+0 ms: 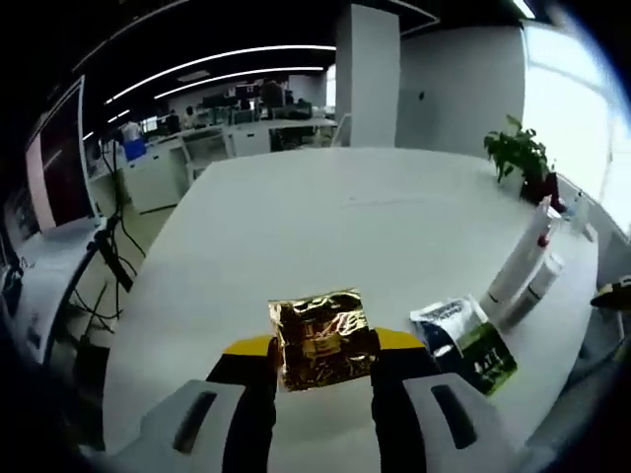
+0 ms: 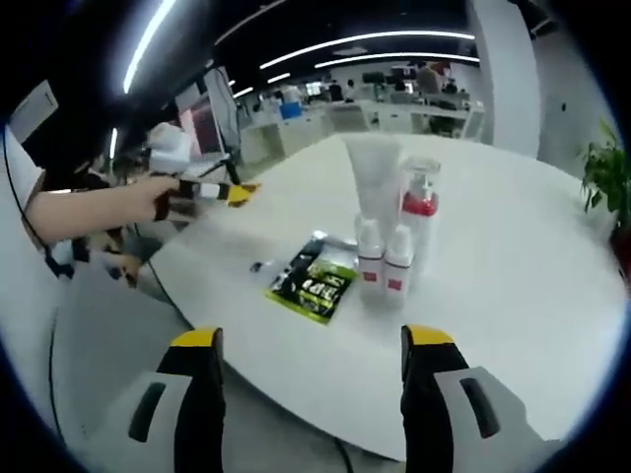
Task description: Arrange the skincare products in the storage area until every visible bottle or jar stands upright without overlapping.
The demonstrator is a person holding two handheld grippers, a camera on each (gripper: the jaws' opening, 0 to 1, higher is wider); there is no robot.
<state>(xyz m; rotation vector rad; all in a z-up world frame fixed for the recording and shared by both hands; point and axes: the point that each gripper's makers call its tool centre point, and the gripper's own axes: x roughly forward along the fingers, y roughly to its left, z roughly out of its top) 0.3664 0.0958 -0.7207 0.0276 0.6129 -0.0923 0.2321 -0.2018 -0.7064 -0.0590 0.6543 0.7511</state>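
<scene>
our left gripper [image 1: 325,367] is clamped on a gold packet [image 1: 323,340] above the white table [image 1: 325,227]; our right gripper [image 2: 308,347] has its jaws apart, facing upright bottles [image 2: 385,258] beside a flat green sachet [image 2: 314,281]

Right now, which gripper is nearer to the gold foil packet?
Left. The left gripper holds the gold foil packet between its jaws above the white table. The right gripper hangs open off the table's edge, facing the bottles.
</scene>
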